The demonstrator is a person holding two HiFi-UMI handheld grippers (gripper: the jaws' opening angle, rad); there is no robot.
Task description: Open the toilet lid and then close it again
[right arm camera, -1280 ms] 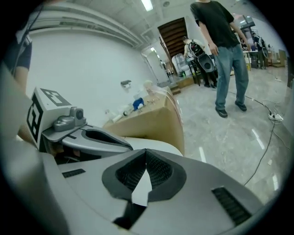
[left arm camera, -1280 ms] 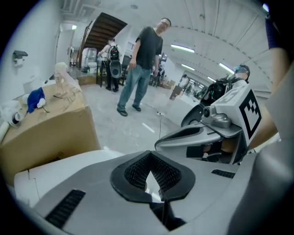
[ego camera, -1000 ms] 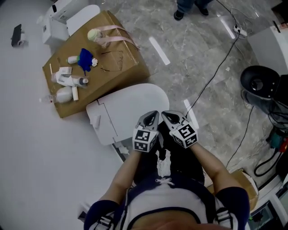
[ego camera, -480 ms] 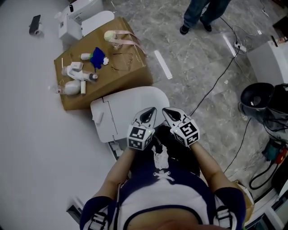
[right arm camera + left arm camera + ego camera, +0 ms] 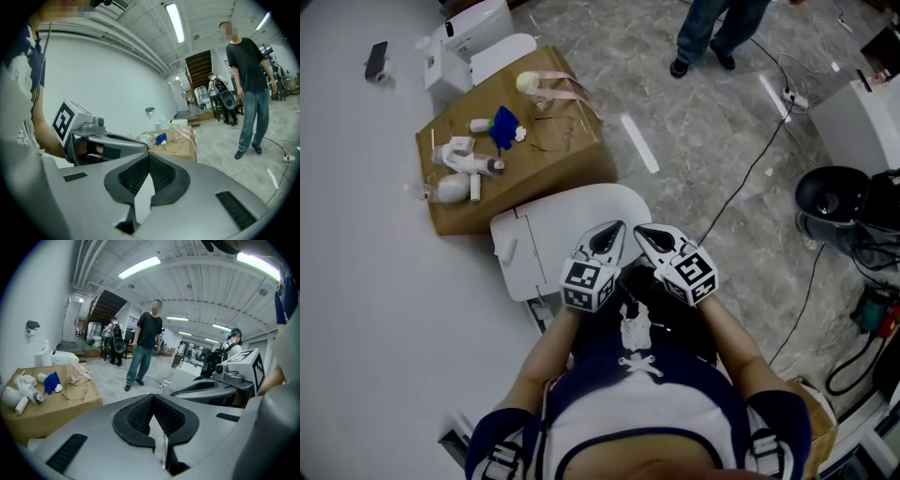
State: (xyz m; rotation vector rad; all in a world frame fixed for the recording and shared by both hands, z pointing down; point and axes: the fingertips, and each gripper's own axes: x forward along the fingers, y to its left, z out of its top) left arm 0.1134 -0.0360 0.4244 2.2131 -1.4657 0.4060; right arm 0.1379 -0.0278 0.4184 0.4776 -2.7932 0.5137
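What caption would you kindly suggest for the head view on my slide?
Shut and empty, the left tongs and right tongs hover beside the closed toilet lid.

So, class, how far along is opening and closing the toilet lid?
Done: unclear; the white oval toilet lid lies flat, shut. In hand: nothing; the left gripper and right gripper are shut and empty, side by side near its front edge. Left: possibly both lifting and lowering.

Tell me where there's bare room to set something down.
The white floor left of the toilet is bare; the marble between box and bin nearly so. Crowded: the box's left half, and right of the bin.
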